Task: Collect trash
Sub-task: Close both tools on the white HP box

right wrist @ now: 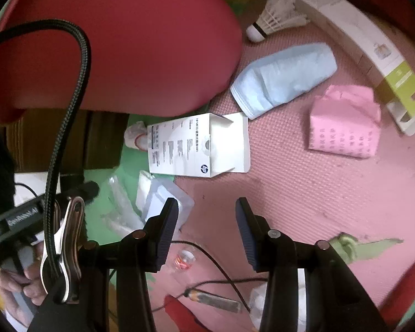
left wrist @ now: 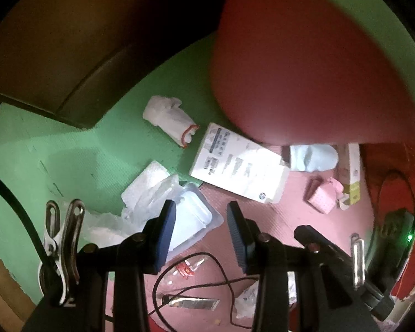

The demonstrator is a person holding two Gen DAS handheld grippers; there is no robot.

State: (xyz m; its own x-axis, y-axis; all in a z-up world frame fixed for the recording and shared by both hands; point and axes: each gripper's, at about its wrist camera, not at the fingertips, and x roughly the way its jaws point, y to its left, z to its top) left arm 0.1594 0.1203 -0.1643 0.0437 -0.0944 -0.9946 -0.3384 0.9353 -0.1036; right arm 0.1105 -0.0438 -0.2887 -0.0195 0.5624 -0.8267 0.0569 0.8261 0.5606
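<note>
Trash lies scattered over a floor of green and pink foam mats (right wrist: 304,182). The left tool (left wrist: 201,229) hangs partly open and empty above a clear plastic blister tray (left wrist: 193,221), with crumpled white wrapping (left wrist: 149,188) just left of it. The right tool (right wrist: 207,227) is likewise half open, holding nothing. Farther off lies a white printed box (right wrist: 199,146); right of it are a pale blue face mask (right wrist: 285,77) and a pink paper packet (right wrist: 344,124). Far right lies what looks like a shuttlecock (right wrist: 274,16). A large red shape (right wrist: 119,41), blurred, fills the far left.
</note>
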